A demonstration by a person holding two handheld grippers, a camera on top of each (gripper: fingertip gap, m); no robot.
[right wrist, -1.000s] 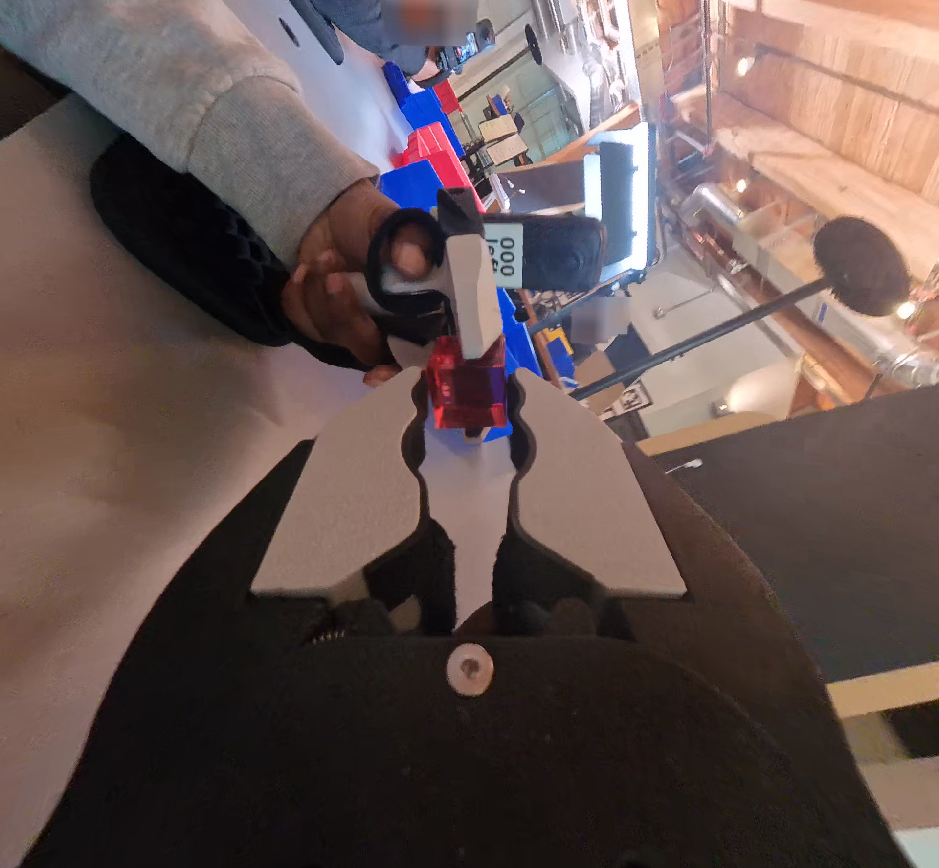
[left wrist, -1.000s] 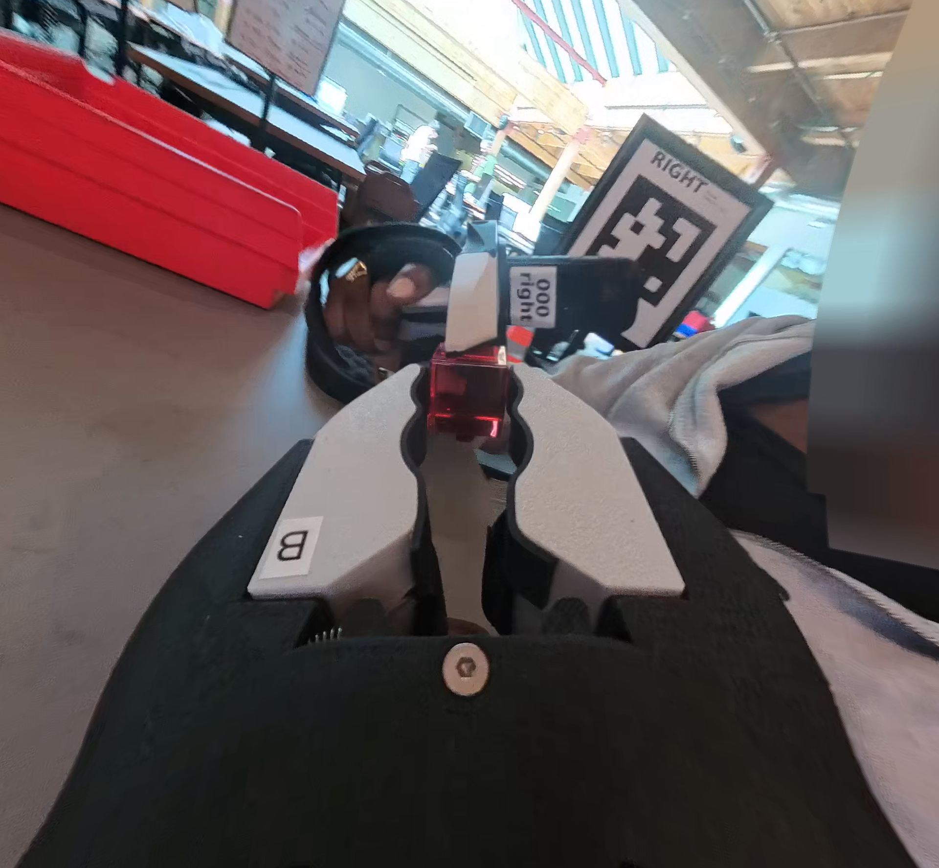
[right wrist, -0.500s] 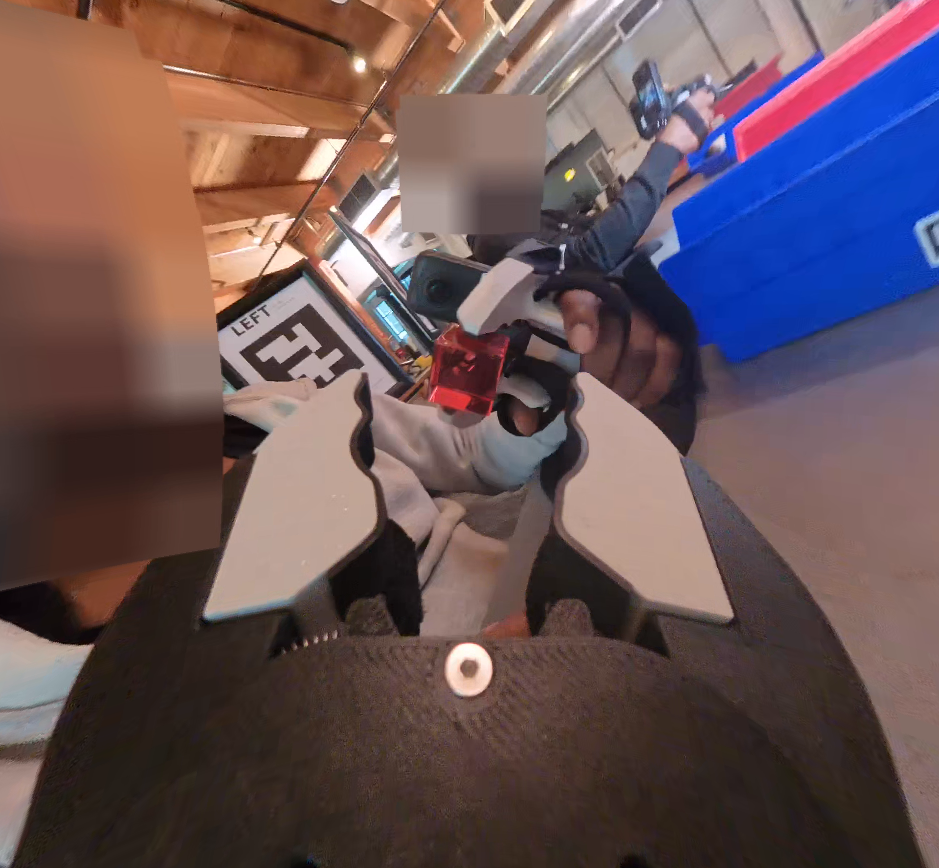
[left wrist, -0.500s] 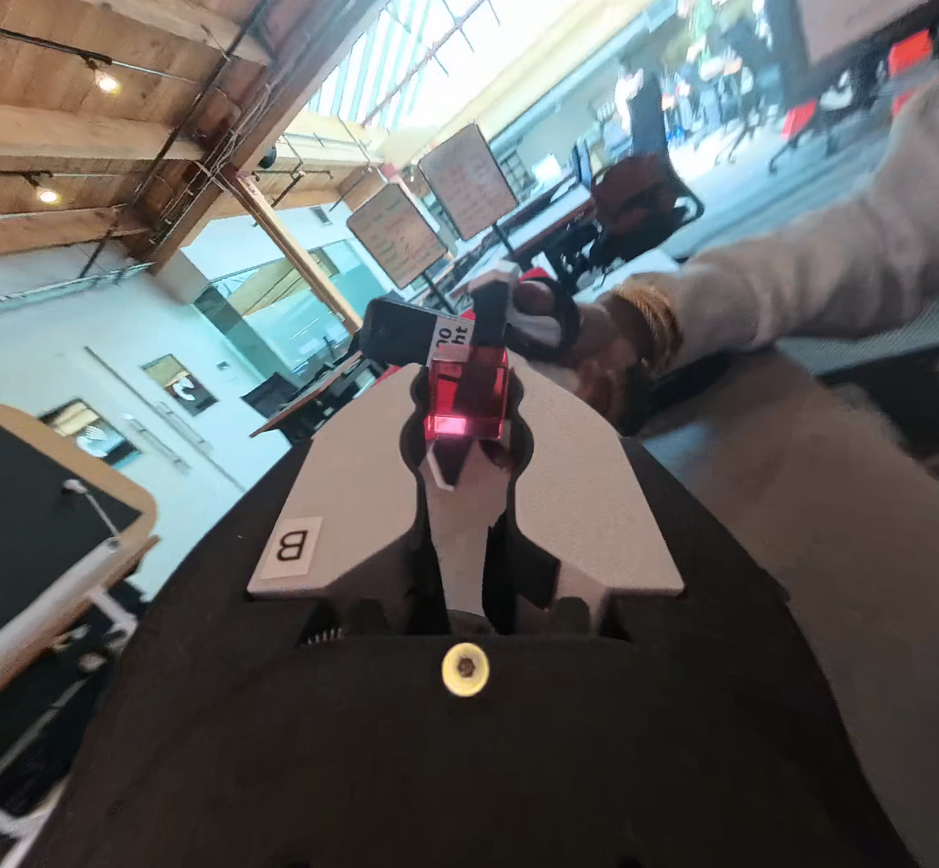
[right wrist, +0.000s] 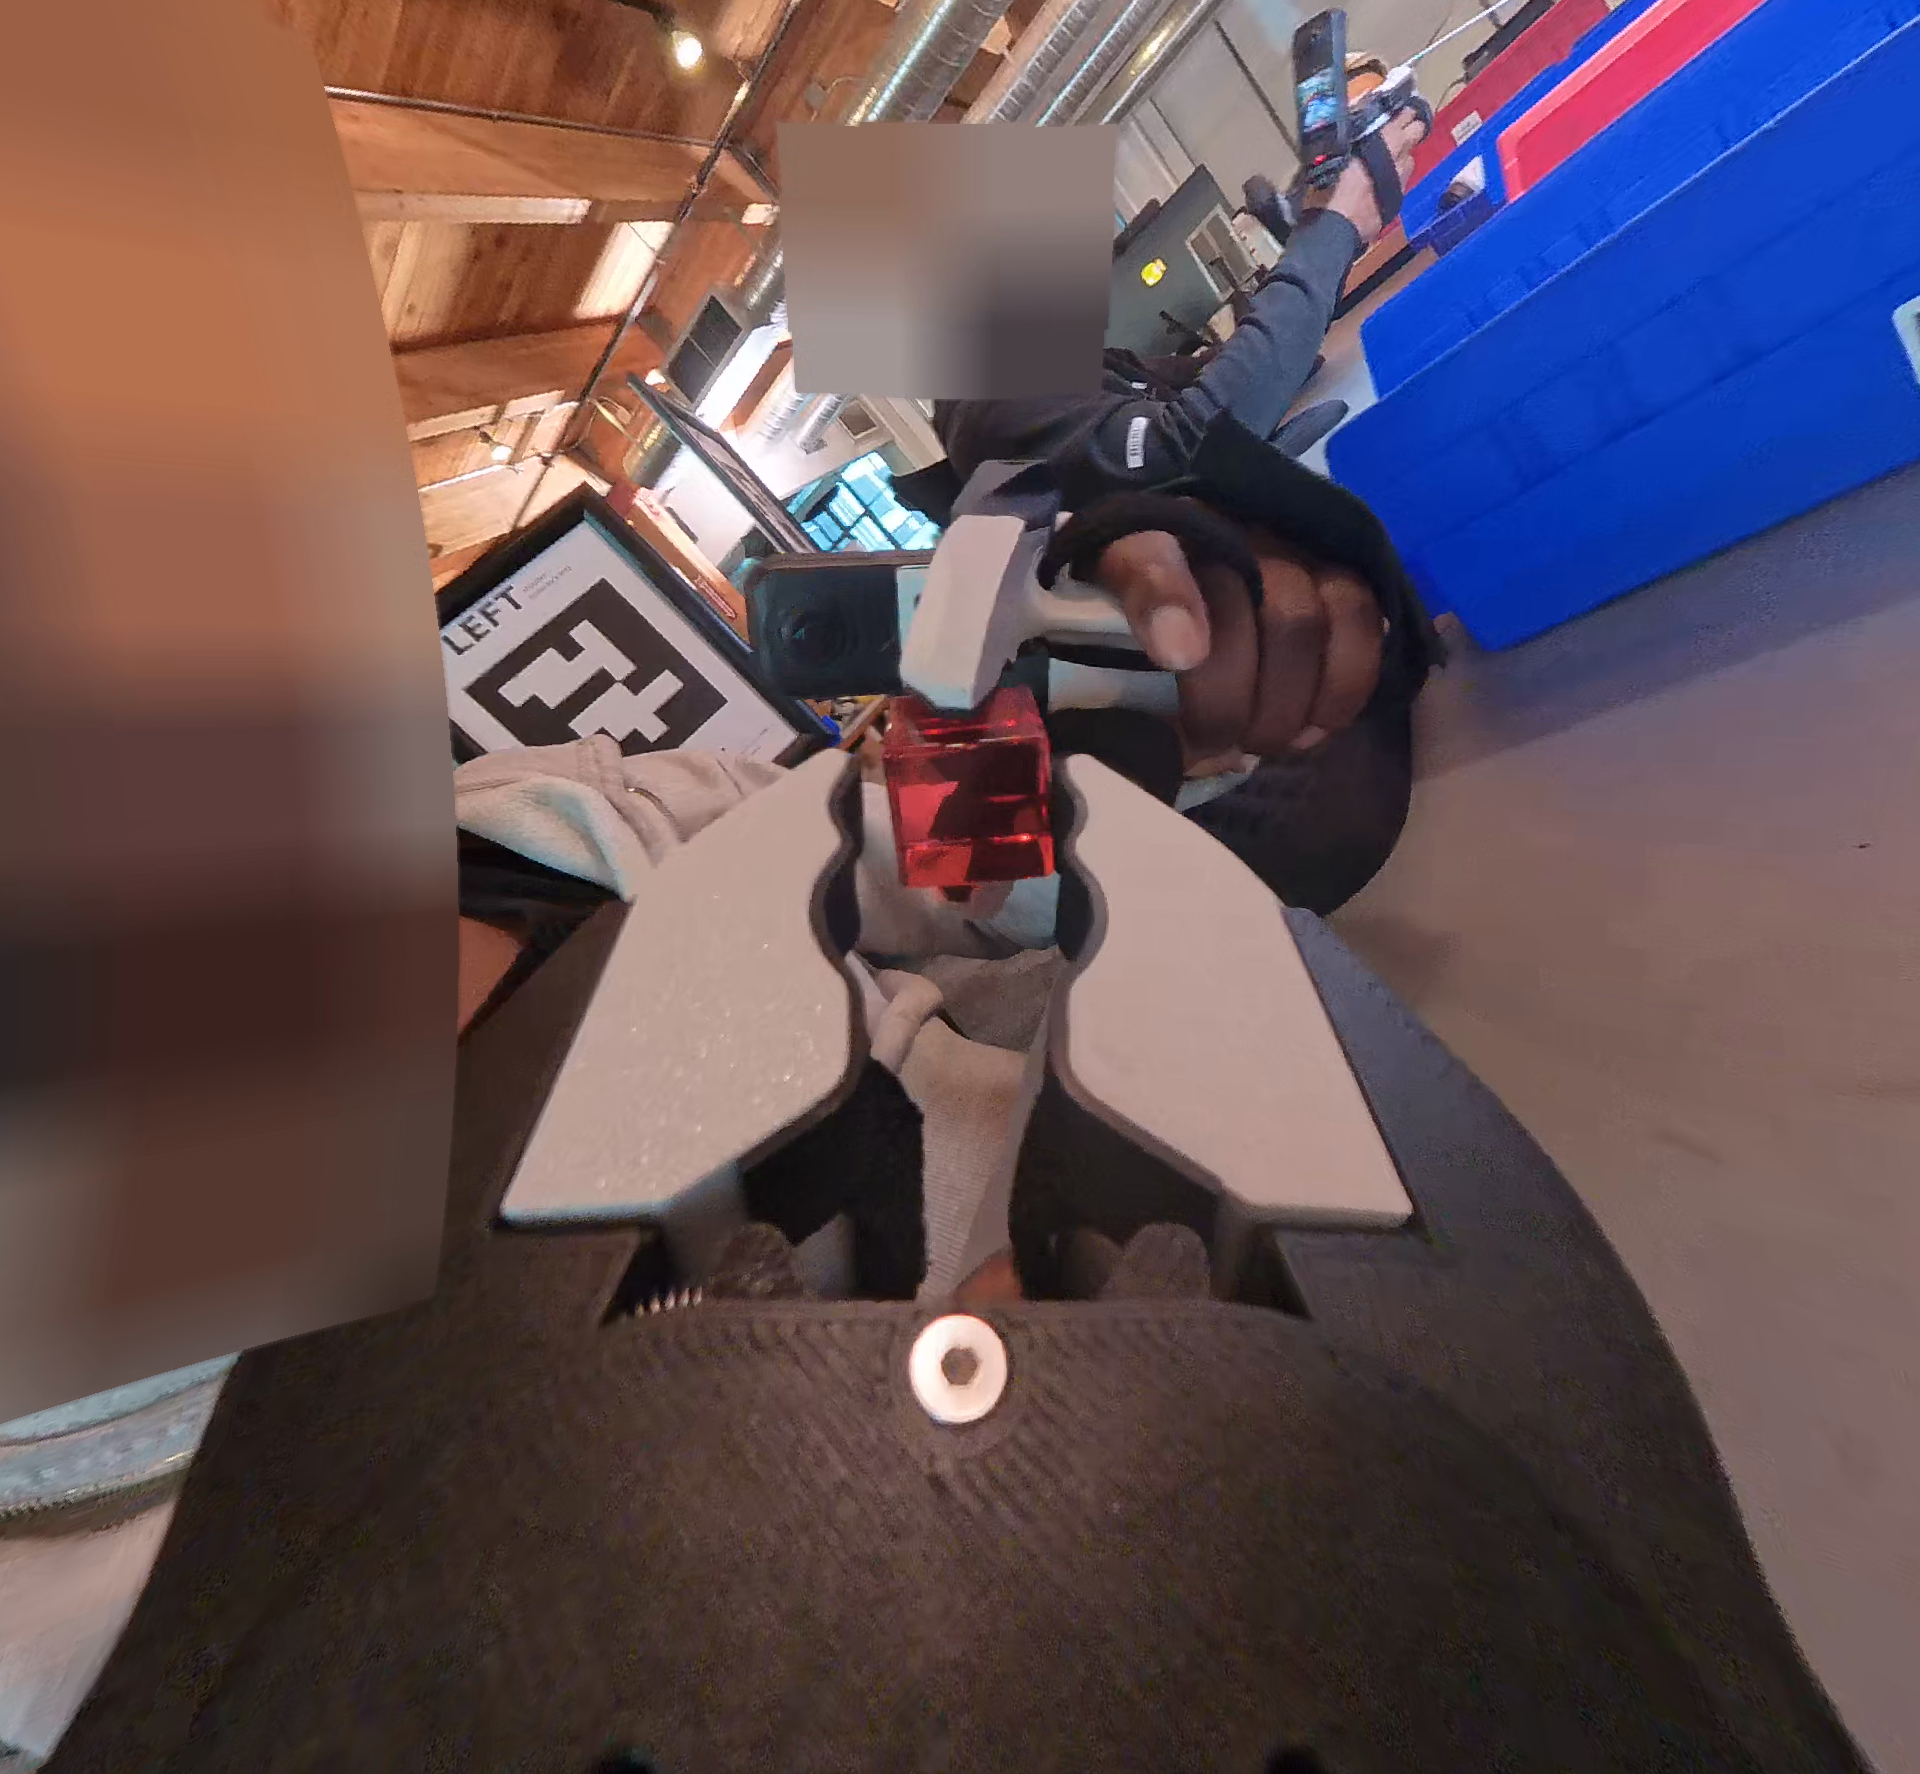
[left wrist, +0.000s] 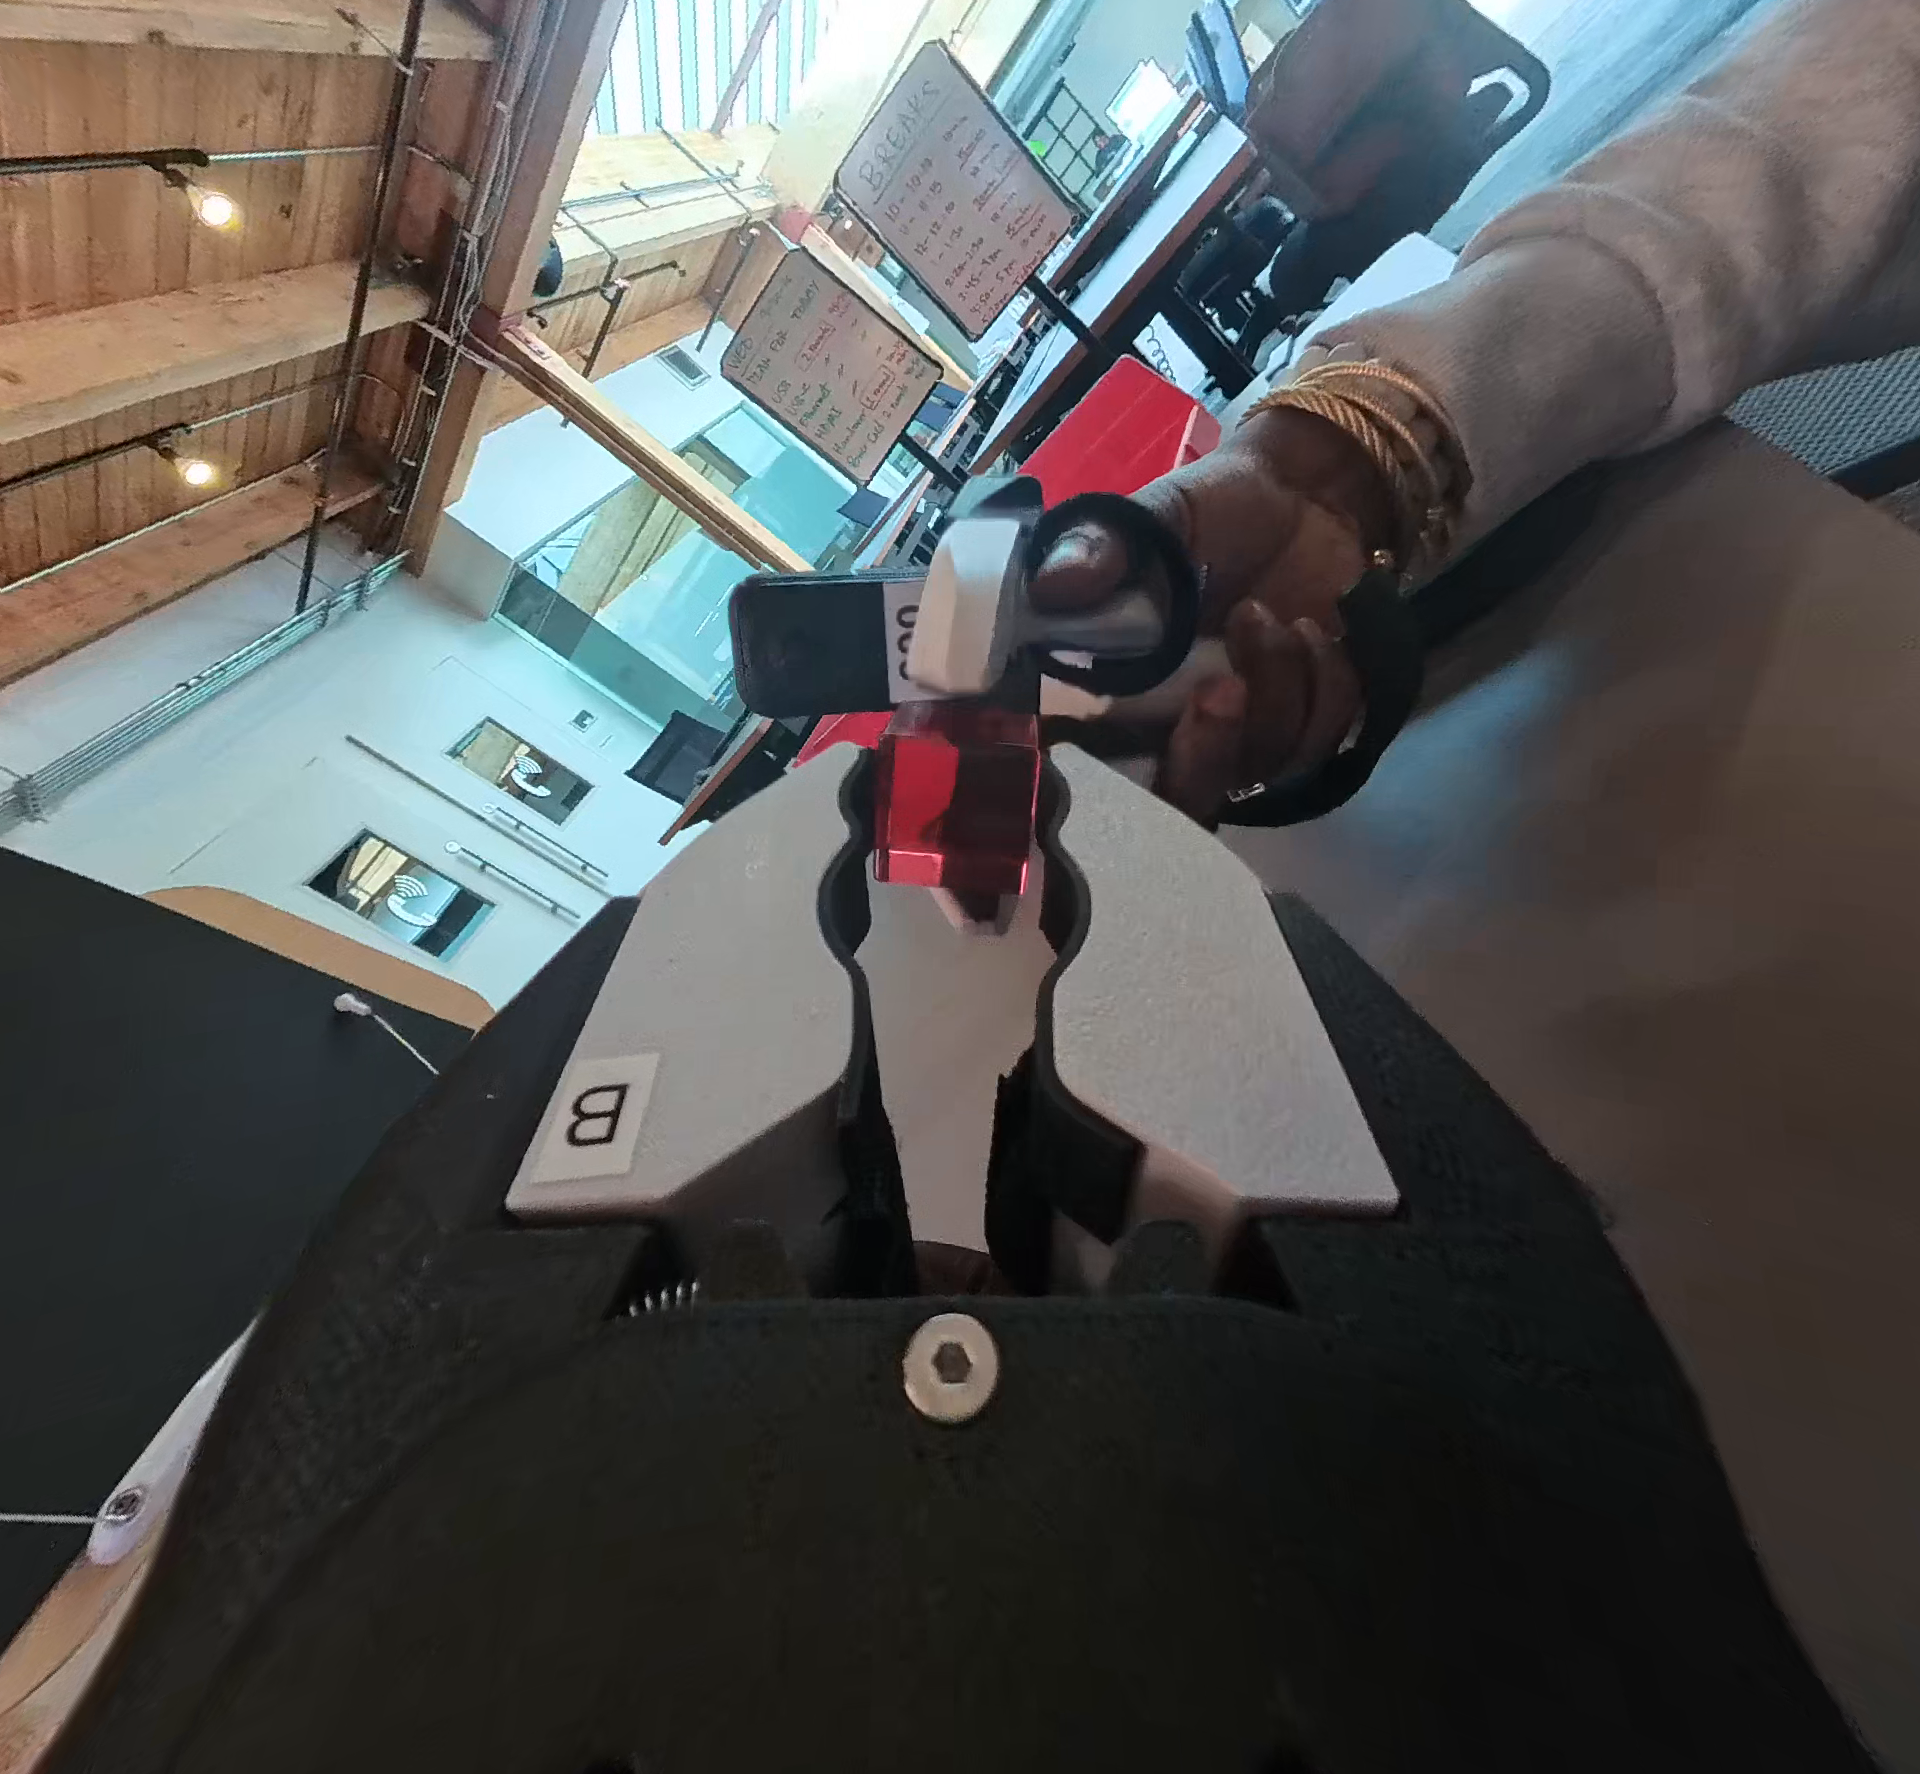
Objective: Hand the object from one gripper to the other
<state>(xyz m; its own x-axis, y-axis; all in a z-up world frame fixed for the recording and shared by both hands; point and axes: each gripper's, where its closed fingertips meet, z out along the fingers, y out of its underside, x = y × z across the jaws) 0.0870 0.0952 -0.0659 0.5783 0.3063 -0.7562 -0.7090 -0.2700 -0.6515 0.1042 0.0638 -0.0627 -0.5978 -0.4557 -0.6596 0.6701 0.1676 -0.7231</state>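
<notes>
A clear red cube [left wrist: 956,810] sits between the grey fingers of my left gripper [left wrist: 951,768], which is shut on it in the air above a grey table. In the left wrist view one finger [left wrist: 966,623] of the right gripper lies on top of the cube, and another shows just below it. In the right wrist view the cube [right wrist: 966,810] stands between the fingers of my right gripper [right wrist: 961,768]. Its jaws are narrowly open around the cube, with a thin gap on the left. A finger [right wrist: 961,623] of the left gripper rests on the cube's top.
Blue bins [right wrist: 1662,374] stand on the grey table [right wrist: 1662,893] to the right. A red bin [left wrist: 1122,415] and whiteboards [left wrist: 951,186] are beyond. A framed marker sign [right wrist: 592,675] stands behind. A grey sleeve [left wrist: 1662,218] crosses the upper right. Another person's arm [right wrist: 1288,301] is raised far off. Both grippers' tips are close together, under 4 cm apart.
A second ago both grippers were shut on the cube. Half a second ago the right one was wide open and back. Now its jaws have come in close around the cube again.
</notes>
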